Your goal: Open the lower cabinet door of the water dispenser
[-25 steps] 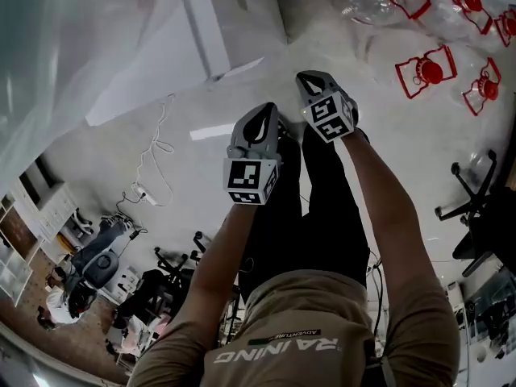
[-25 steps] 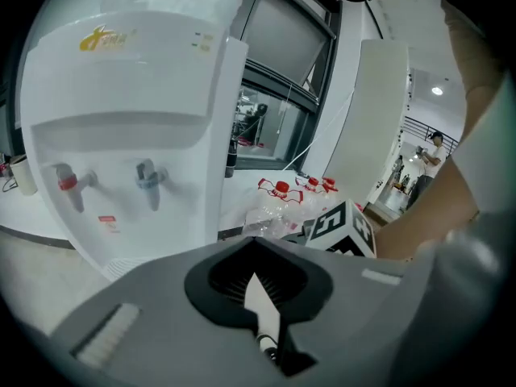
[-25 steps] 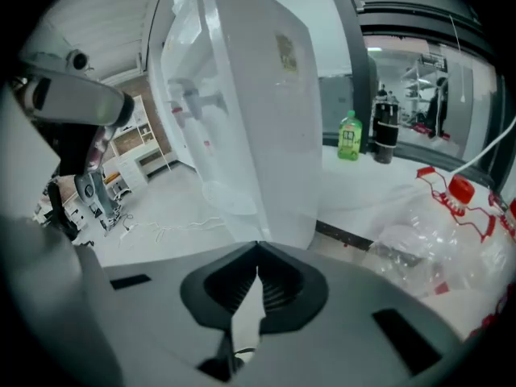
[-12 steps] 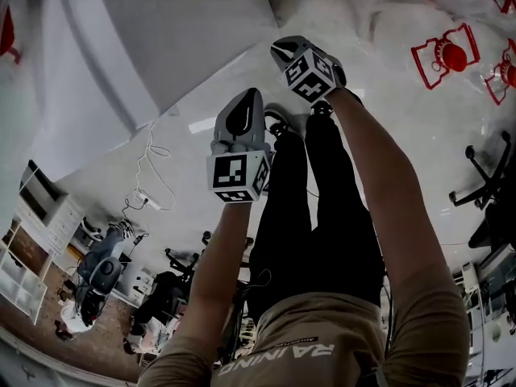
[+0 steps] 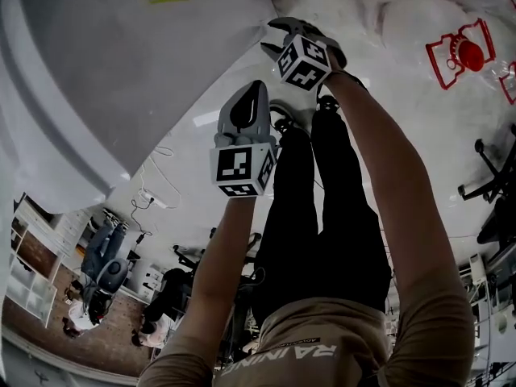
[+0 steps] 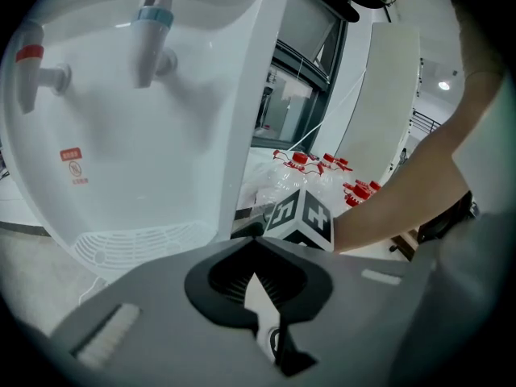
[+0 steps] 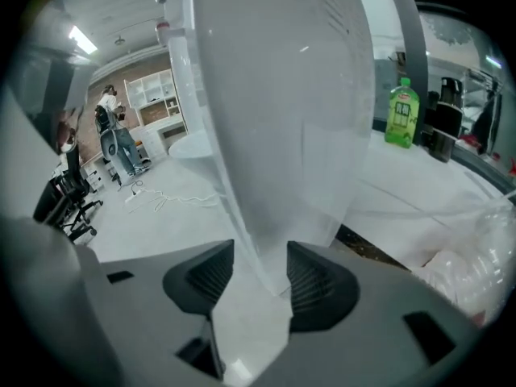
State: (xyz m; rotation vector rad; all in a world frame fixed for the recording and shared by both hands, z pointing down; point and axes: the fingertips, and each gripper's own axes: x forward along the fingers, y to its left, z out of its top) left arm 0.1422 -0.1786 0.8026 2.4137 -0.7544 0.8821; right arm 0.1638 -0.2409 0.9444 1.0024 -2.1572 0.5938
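Bottles (image 5: 459,51) lie right of the dispenser (image 5: 121,71), its edge between your right gripper (image 7: 260,268) jaws, just opening, left gripper (image 5: 251,95) jaws together, both arms outstretched.

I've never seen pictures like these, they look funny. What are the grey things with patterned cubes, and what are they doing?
A person holds a pinching tool, called a gripper, in each hand. One picture comes from a camera on their head, looking down at the left gripper and right gripper. The other two come from cameras riding on the grippers. The big white thing is a water dispenser. The left gripper is shut and empty. The right gripper's jaws have just been opening, with the water dispenser's edge between them.
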